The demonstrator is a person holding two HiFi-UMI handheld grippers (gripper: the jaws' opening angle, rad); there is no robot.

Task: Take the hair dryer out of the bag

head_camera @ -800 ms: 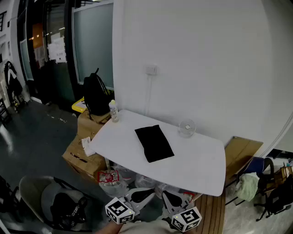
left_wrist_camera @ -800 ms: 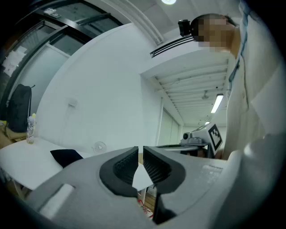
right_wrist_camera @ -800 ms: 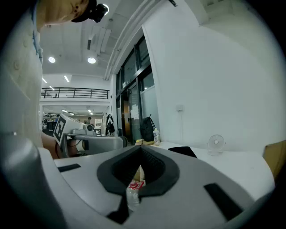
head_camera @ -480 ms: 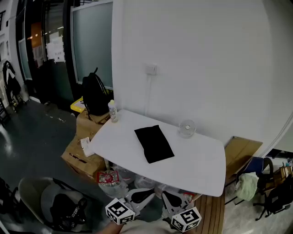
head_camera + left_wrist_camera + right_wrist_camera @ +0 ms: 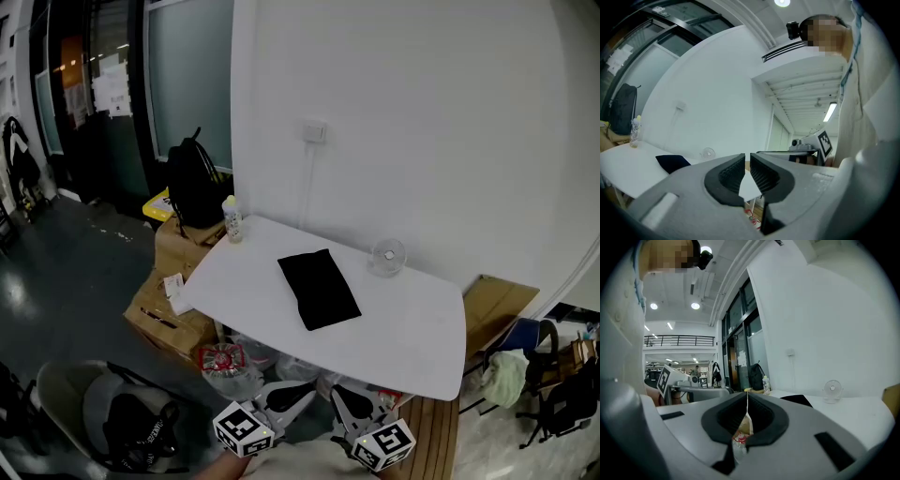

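Two pairs of tongs sit at the bottom of the head view, the left tongs (image 5: 302,393) and the right tongs (image 5: 343,397), both well short of the worktop (image 5: 412,328). Since a moment ago only the view itself has shifted slightly. The one black bag (image 5: 319,289) lies flat where it was, so the task looks unstarted, with the reach still to come. No hair dryer shows; presumably it is inside the bag. Also there are one small fan (image 5: 387,255), one bottle (image 5: 232,221) and one backpack (image 5: 195,187).

From the left gripper view, the left tongs stand a narrow slit apart with nothing between them, and the bag lies far off to the left.

From the right gripper view, the right tongs are closed and empty, the bag just right of them in the distance.
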